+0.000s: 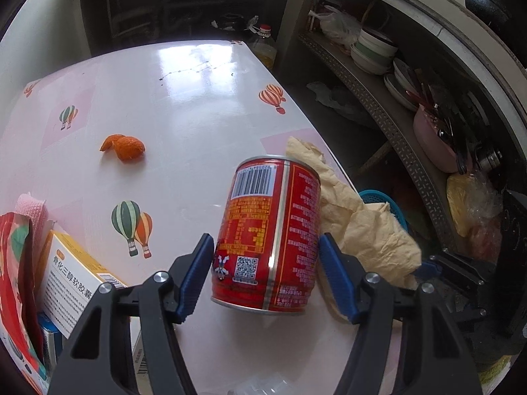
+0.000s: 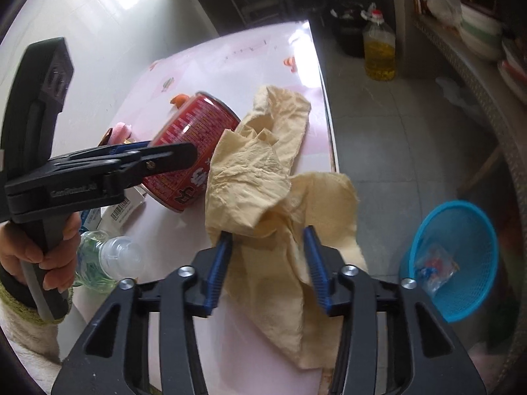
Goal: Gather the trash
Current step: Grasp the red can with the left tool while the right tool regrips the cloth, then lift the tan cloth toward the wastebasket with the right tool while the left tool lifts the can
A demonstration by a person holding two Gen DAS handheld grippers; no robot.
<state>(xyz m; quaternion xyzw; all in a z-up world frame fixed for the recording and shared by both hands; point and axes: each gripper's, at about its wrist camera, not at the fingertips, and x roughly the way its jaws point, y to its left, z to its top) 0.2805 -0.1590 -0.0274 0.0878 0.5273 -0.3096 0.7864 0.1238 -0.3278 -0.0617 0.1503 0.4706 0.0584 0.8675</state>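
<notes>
**Red can tilted between the left tool's pads; paper between the right's**

Blue pads of the left tool (image 1: 265,256) are seen nearest in the left wrist view, set against either side of a red can (image 1: 270,233). The can is tilted, its lower rim touching the desk (image 1: 184,98); whether the pads are pressing it or merely touching cannot be told for certain. Crumpled beige paper (image 1: 355,217) is seen just beside the can on the right, spilling over the desk's edge. An orange peel (image 1: 123,147) lies well apart on the desk, further back. A yellow-and-white medicine box (image 1: 74,273) stands at the left edge, with a red packet (image 1: 16,263) beside it. Bowls (image 1: 372,52) are stacked on a shelf at the right.

In the right wrist view, the right tool (image 2: 266,263) is held open, its blue pads on either side of a fold of the beige paper, unclenched. The can is seen beyond, leaning, with the left tool across it, held by the person's left hand (image 2: 39,256). A clear plastic bottle (image 2: 108,260) lies near that hand. A blue mesh basket (image 2: 457,256) stands on the floor (image 2: 378,138) to the right, with a few scraps inside. An oil bottle (image 2: 378,49) stands further back on the floor.
</notes>
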